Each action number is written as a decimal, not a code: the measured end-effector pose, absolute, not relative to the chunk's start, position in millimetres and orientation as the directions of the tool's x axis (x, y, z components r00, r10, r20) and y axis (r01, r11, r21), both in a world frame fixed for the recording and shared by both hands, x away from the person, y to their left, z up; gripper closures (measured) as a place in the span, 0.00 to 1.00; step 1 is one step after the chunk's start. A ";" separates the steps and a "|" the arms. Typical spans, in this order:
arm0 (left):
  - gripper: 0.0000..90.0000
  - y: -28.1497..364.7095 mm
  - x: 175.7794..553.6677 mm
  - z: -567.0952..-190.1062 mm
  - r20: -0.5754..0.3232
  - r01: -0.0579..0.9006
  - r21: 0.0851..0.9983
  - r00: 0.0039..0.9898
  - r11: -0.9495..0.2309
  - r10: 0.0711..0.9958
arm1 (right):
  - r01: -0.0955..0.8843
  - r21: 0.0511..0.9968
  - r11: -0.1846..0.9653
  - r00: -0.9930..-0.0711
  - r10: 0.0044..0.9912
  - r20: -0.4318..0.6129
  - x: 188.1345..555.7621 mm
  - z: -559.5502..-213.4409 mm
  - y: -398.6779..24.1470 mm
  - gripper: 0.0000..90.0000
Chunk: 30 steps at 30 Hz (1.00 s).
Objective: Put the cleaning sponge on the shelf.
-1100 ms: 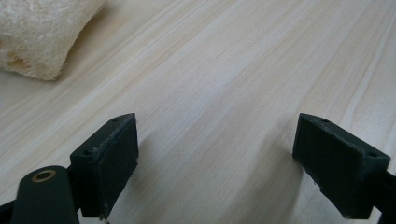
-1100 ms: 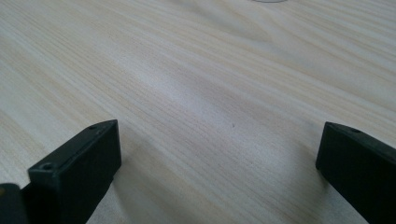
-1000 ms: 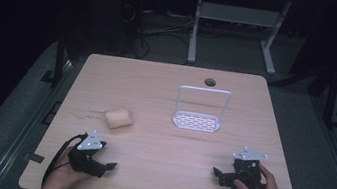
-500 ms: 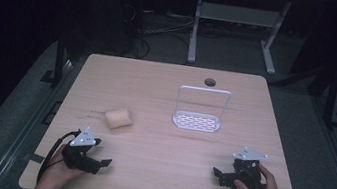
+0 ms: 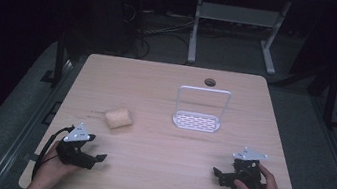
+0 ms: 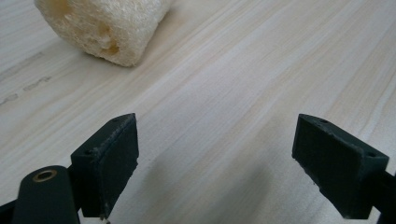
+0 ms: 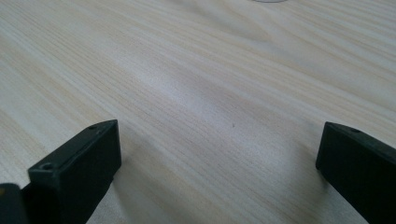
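Bench (image 5: 165,99), pale wood, mostly bare. White wire rack (image 5: 201,110) stands upright right of centre, toward the far side. Loofah sponge chunk (image 5: 118,118) lies on its side at left-centre, well apart from rack. Left hand-held gripper (image 5: 96,157) rests low at near-left, jaws spread wide, empty, pointing right; the sponge sits just beyond it toward the far side. Right hand-held gripper (image 5: 218,175) at near-right, jaws wide, empty, pointing left. Likely step: left grabs sponge. Do it well: turn jaws toward sponge, straddle its short sides, close gently since it's soft, don't push it away. Hands low, wrists near bench edge.
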<state>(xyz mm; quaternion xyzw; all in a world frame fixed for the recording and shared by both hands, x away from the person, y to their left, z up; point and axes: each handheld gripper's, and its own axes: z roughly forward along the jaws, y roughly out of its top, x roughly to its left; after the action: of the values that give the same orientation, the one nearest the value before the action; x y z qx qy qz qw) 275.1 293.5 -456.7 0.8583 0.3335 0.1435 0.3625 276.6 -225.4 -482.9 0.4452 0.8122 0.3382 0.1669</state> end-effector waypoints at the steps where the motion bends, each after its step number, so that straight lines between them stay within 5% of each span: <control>1: 0.16 293.2 275.4 -456.3 0.005 0.468 0.718 0.737 -0.515 0.676 | 0.611 0.698 0.375 -0.547 0.836 0.030 276.6 -482.9 -225.4 0.00; 30: 0.16 285.8 299.7 -426.2 0.038 0.433 0.715 0.759 -0.548 0.650 | 0.609 0.699 0.375 -0.549 0.836 0.029 276.7 -483.0 -225.5 0.00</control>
<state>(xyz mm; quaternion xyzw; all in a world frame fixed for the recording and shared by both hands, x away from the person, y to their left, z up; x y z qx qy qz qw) 299.7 285.8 -426.2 0.8668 0.3124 0.1509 0.3583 276.7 -225.5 -483.0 0.4447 0.8122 0.3384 0.1673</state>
